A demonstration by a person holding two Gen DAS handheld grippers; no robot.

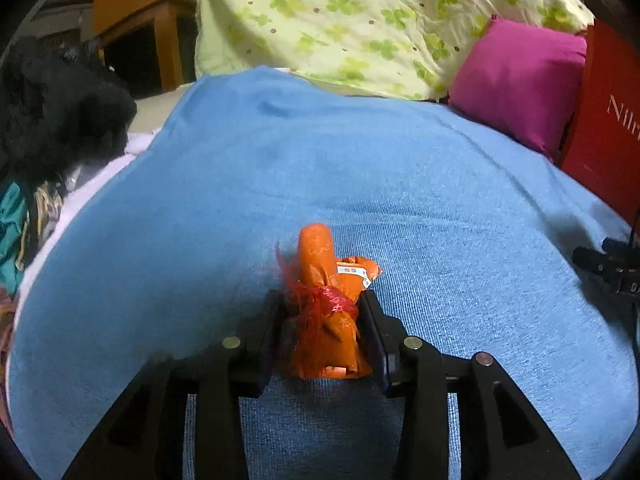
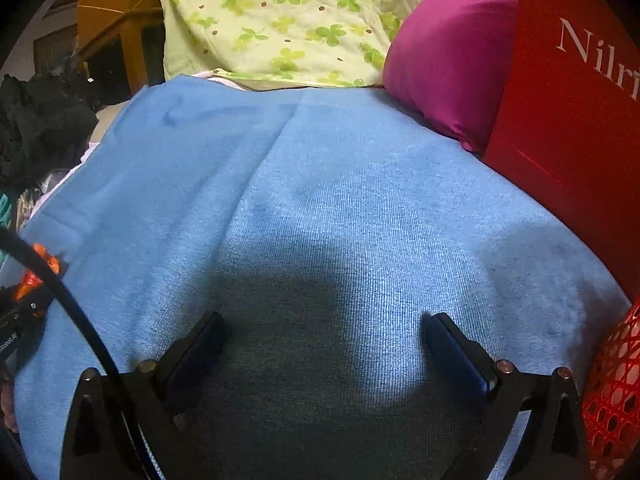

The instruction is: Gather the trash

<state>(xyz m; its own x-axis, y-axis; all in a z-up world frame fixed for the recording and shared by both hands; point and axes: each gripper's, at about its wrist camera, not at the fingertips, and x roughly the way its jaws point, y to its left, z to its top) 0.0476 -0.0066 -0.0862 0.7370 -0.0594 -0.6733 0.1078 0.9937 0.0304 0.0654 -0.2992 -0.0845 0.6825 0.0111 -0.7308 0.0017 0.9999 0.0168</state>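
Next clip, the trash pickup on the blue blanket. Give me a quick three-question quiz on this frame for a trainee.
1. True or false: the left gripper is shut on the orange wrapper.
2. What is between the fingers of the right gripper?
A. a red mesh basket
B. nothing, only the blue blanket beyond
C. the magenta pillow
3. Fill in: the red bag with white lettering stands at the blanket's ____ edge.

Key:
1. True; the wrapper, tied with a red ribbon, sits between its fingers.
2. B; the jaws are wide apart.
3. Right.
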